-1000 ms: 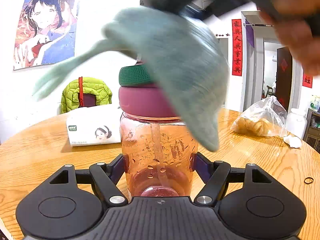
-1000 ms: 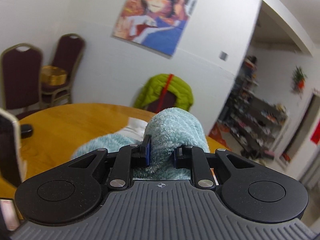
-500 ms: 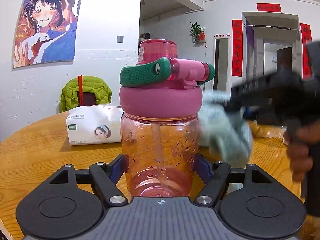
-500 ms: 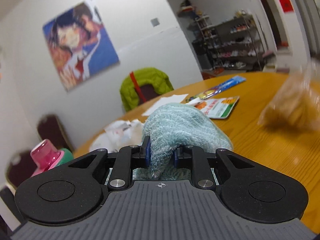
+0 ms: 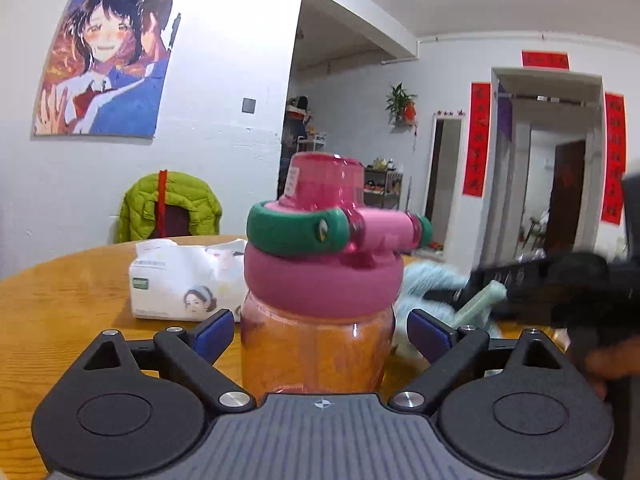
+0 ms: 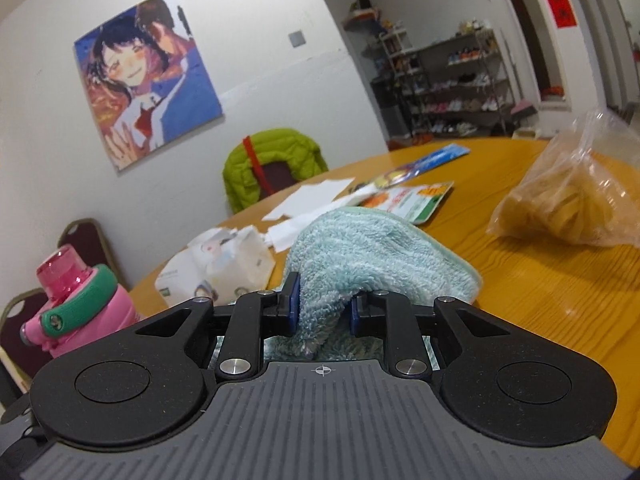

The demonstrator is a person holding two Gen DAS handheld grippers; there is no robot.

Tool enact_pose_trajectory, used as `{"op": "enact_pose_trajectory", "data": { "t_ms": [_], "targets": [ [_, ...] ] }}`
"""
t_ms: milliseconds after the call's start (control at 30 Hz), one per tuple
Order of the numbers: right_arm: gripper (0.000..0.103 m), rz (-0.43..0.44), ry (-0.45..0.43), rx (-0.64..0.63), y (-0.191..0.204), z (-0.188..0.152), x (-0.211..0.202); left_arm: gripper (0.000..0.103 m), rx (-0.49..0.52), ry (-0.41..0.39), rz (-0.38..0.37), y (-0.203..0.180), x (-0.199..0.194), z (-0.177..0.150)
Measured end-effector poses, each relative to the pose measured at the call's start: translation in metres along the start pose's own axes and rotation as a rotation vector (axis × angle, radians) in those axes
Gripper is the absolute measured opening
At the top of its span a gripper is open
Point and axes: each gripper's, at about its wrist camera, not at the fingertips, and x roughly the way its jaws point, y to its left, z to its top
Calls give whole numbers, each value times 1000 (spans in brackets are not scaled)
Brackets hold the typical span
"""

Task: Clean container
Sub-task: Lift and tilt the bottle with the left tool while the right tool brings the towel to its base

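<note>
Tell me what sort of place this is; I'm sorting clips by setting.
Most likely a lived-in home's dining or living area: a round wooden table cluttered with a tissue pack, a shoe rack against the far wall, and red couplets framing a doorway.

Tissue pack [image 5: 180,280] crowds bottle's [image 5: 320,344] left; cloth [image 5: 432,292] its right

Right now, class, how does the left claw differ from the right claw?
The left claw stands wide open, pads flanking the pink bottle with small gaps; the right claw is nearly closed, pinching the blue cloth. The left claw frames something rigid and upright; the right claw holds something soft and folded. Both are black with blue pads.
</note>
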Motion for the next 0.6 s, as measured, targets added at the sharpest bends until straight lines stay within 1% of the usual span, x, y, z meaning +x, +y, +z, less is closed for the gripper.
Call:
{"op": "enact_pose_trajectory", "data": {
  "t_ms": [67, 100, 167, 200, 233, 333, 433, 467, 500, 533, 567, 600],
  "targets": [
    [24, -6, 14, -15, 2, -2, 3, 81, -36, 14, -10, 6, 2, 0],
    [24, -9, 21, -22, 4, -3, 5, 82, -48, 18, -15, 9, 2, -1],
    [24, -20, 25, -38, 6, -6, 7, 77, -87, 8, -29, 15, 1, -1],
    [24, -30, 19, -48, 7, -6, 6, 77, -121, -2, -19, 18, -1, -1],
    [24, -37, 13, -55, 8, -6, 6, 76, -161, -11, -11, 23, -3, -1],
    [24, -17, 3, -54, 8, -7, 6, 74, -370, -30, -3, 52, -9, -5],
    [24, 56, 28, -27, 9, -9, 12, 72, -541, -30, 11, 78, -13, -11],
    [24, 91, 40, -8, 9, -12, 14, 72, -560, -21, 25, 80, -13, -13],
    [24, 145, 54, 25, 8, -13, 16, 71, -580, -13, 40, 82, -12, -14],
    [24, 216, 70, 73, 5, -14, 18, 71, -599, -4, 55, 85, -11, -16],
    [24, 300, 85, 131, 2, -16, 20, 72, -620, 4, 64, 87, -11, -17],
    [24, 387, 103, 187, 0, -17, 23, 72, -648, 9, 57, 89, -10, -19]
  ]
}}
